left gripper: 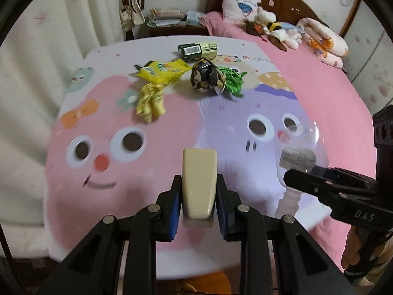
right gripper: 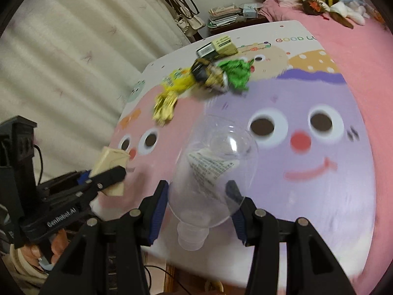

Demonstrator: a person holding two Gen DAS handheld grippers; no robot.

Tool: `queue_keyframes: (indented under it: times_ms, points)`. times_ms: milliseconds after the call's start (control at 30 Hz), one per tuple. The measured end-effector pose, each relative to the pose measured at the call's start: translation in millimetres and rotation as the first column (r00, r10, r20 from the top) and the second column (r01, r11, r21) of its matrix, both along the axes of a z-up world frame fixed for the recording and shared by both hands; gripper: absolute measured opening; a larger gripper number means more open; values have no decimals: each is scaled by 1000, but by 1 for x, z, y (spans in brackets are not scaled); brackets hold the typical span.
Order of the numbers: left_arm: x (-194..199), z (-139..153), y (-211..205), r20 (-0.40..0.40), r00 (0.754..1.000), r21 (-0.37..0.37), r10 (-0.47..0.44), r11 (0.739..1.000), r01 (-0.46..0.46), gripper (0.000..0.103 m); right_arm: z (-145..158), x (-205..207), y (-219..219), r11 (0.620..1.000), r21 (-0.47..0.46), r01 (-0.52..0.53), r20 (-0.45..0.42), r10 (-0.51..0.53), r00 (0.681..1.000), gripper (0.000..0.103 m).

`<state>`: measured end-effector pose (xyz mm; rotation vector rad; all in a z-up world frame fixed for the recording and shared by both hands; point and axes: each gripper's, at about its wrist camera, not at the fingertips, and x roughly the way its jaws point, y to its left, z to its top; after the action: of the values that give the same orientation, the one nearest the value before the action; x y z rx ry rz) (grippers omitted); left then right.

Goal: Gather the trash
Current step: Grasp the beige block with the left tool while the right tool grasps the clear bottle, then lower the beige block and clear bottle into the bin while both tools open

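My left gripper (left gripper: 199, 184) is shut on a small cream box (left gripper: 199, 167), held above the cartoon-print table (left gripper: 81, 191). My right gripper (right gripper: 196, 184) is shut on a clear plastic bottle (right gripper: 216, 152), cap end toward the camera. The left wrist view shows the bottle (left gripper: 299, 147) and right gripper (left gripper: 302, 179) at the right edge; the right wrist view shows the box (right gripper: 113, 158) in the left gripper (right gripper: 115, 172). At the table's far side lie a yellow packet (left gripper: 163, 71), a crumpled yellow wrapper (left gripper: 149, 100), a black-gold wrapper (left gripper: 206, 77), green crumpled paper (left gripper: 232, 78) and a green carton (left gripper: 199, 50).
A pink bed (left gripper: 319, 78) with a pillow (left gripper: 239, 3), plush toys (left gripper: 272, 30) and a rolled blanket (left gripper: 321, 44) borders the table on the right. A nightstand with stacked papers (left gripper: 164, 17) stands behind it. A cream curtain (left gripper: 36, 56) hangs on the left.
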<state>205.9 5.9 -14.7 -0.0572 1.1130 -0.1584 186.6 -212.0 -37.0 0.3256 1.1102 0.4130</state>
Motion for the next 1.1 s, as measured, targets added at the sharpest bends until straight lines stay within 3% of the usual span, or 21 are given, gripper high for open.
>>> queue_keyframes:
  times_ms: [333, 567, 833, 1100]
  points:
    - [-132, 13, 46, 55, 997, 6, -46, 999, 46, 24, 7, -138, 57, 998, -55, 26, 10, -25, 1000, 48]
    - [-192, -12, 52, 2, 996, -13, -88, 996, 88, 24, -18, -200, 81, 995, -92, 42, -53, -47, 997, 48]
    - [-217, -73, 37, -131, 987, -76, -92, 994, 83, 24, -68, -229, 85, 990, -135, 44, -171, -67, 983, 48]
    - [-207, -170, 20, -236, 970, -79, -54, 996, 36, 24, -172, -231, 76, 986, -155, 55, -283, -97, 954, 48]
